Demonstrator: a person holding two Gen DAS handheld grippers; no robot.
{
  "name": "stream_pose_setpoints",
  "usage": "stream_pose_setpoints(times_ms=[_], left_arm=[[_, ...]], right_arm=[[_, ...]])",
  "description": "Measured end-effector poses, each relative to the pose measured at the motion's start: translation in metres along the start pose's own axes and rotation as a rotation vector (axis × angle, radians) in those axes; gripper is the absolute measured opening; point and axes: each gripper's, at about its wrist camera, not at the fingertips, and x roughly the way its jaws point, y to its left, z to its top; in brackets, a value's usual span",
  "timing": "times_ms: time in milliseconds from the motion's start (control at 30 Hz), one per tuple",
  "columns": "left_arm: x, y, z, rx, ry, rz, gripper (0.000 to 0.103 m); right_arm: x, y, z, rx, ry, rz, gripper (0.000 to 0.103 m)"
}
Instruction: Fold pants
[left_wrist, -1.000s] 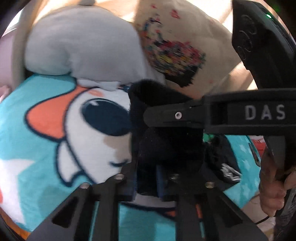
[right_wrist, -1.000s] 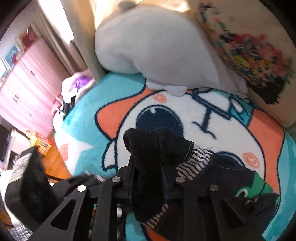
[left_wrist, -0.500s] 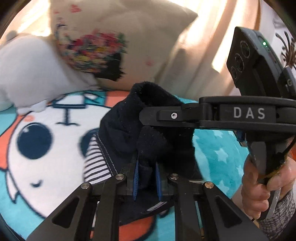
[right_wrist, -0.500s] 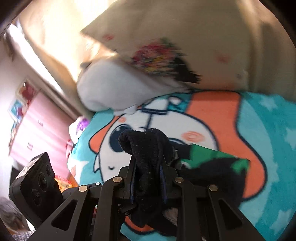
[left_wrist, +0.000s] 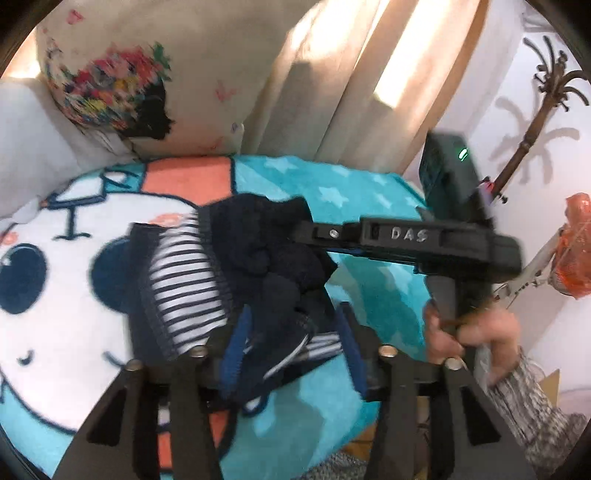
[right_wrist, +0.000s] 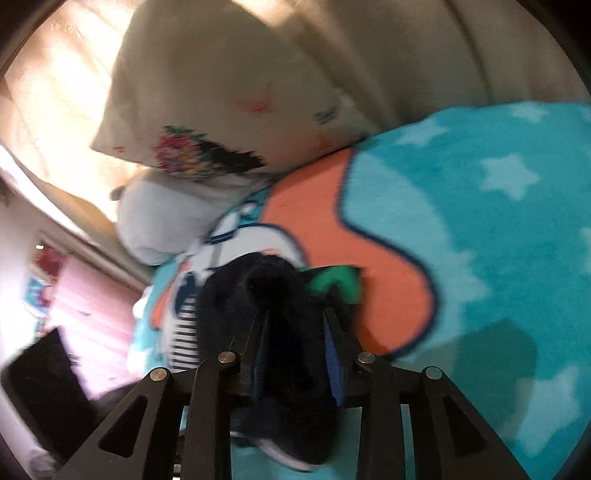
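Dark navy pants bunched between both grippers over a cartoon-print blanket.

In the left wrist view, the blanket (left_wrist: 66, 295) fills the left, the pants (left_wrist: 258, 266) with striped lining sit at centre, and the left gripper (left_wrist: 291, 339) has its jaws spread around loose cloth. The right gripper (left_wrist: 369, 236) reaches in from the right, its jaws clamped on the upper edge. In the right wrist view, fabric lies between slightly parted pads (right_wrist: 334, 365).
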Motion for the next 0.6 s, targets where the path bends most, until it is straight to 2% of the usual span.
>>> stream_pose_setpoints(times_ms=[33, 100, 167, 200, 267, 367, 467, 600], left_arm=[[-0.009, 0.004, -0.001, -0.001, -0.019, 0.012, 0.057], [-0.023, 0.016, 0.002, -0.022, -0.066, 0.065, 0.058], [-0.024, 0.028, 0.007, -0.057, -0.081, 0.093, 0.058], [-0.02, 0.034, 0.01, -0.084, -0.079, 0.094, 0.058], [-0.009, 0.041, 0.01, -0.131, -0.067, 0.067, 0.058], [0.014, 0.041, 0.004, -0.141, -0.025, 0.069, 0.058], [0.029, 0.035, -0.001, -0.123, 0.0, 0.098, 0.058], [0.039, 0.035, -0.004, -0.1, 0.01, 0.133, 0.058]], right_arm=[[-0.004, -0.003, 0.0, -0.011, -0.008, -0.02, 0.035], [-0.019, -0.002, 0.001, -0.035, -0.06, -0.067, 0.037], [-0.034, 0.003, 0.004, -0.054, -0.121, -0.079, 0.038], [-0.041, 0.007, 0.006, -0.055, -0.147, -0.06, 0.039], [-0.049, 0.018, 0.01, -0.047, -0.169, 0.035, 0.039], [-0.037, 0.032, 0.013, -0.017, -0.109, 0.216, 0.039], [-0.009, 0.033, 0.01, 0.053, -0.028, 0.324, 0.039], [0.015, 0.015, 0.002, 0.122, -0.016, 0.231, 0.039]])
